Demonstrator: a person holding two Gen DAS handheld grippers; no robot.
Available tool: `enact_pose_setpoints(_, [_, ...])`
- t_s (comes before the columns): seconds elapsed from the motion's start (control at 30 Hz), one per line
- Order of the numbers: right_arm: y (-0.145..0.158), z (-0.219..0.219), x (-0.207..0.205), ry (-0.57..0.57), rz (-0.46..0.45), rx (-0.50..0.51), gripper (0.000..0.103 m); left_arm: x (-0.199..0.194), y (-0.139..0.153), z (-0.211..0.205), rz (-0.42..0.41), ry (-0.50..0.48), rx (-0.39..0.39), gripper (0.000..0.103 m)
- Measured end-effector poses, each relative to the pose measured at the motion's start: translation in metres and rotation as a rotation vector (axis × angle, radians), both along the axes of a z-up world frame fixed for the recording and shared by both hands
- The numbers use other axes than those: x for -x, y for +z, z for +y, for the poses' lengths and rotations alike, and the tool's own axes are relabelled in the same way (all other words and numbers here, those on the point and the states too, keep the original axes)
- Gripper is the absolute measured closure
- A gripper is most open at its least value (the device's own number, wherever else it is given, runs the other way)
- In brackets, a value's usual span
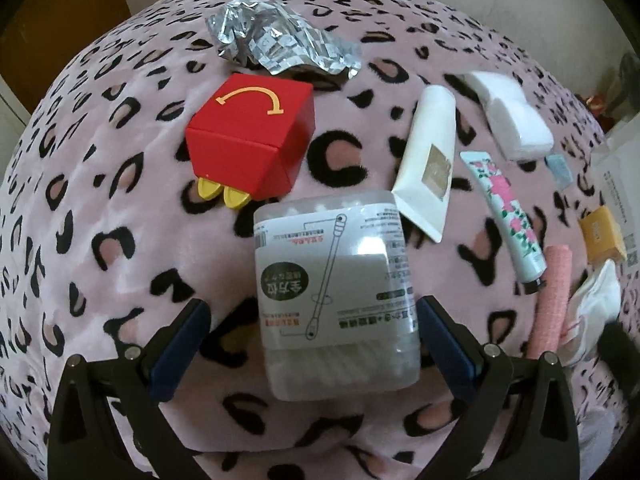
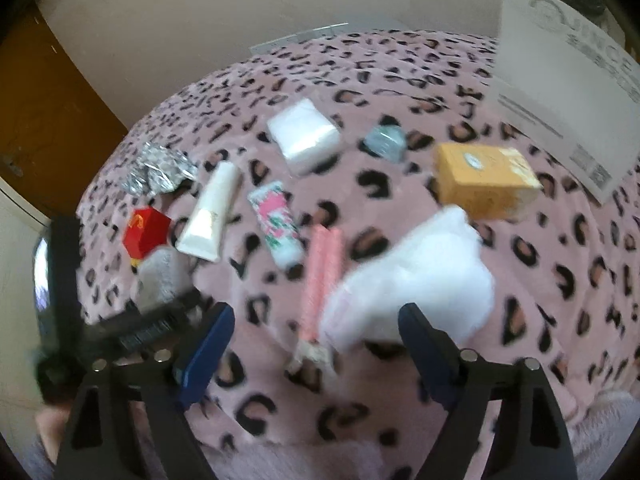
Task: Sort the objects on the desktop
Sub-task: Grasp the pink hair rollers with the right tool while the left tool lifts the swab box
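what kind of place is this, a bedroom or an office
Probably a room in a home, perhaps a bedroom: a soft pink leopard-print fleece blanket covers the surface, a brown wooden door stands behind it, and toiletries lie on it, such as a clear plastic box of cotton swabs and a floral-printed cream tube.

A soft pink blanket with black spots holds everything. On it lie a red box, crumpled silver foil, a clear box of cotton swabs, a white tube, a flowery tube, a pink roll, a white pack and an orange box.
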State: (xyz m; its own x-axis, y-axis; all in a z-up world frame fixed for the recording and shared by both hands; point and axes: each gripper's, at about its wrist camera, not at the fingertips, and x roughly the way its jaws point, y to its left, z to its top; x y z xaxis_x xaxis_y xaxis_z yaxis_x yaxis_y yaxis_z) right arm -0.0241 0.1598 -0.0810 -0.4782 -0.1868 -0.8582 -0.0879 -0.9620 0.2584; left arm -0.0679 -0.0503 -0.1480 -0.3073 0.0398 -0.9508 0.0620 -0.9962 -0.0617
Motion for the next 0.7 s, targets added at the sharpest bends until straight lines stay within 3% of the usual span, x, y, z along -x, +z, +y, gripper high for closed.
enact_pose_setpoints(0.17, [-0.020,-0.008,0.035,0.034,-0.022,-0.005,0.025,-0.004,-0.002,-0.004,0.006,0.013,-0.005,0.000])
enact_pose_setpoints(0.4, [-0.059,0.006,0.043,0.037,-0.113,0.015,0.050,-0.007,-0.003,-0.008,0.013,0.010,-0.013,0.000])
enact_pose_setpoints(0.53, [-0.060,0.015,0.038,0.058,-0.108,0.035,0.057,-0.005,-0.005,-0.006,0.015,0.011,-0.005,0.000])
enact_pose_setpoints(0.7, [-0.064,0.013,0.038,0.108,-0.108,0.030,0.057,-0.003,-0.006,-0.003,0.015,0.006,0.007,0.000])
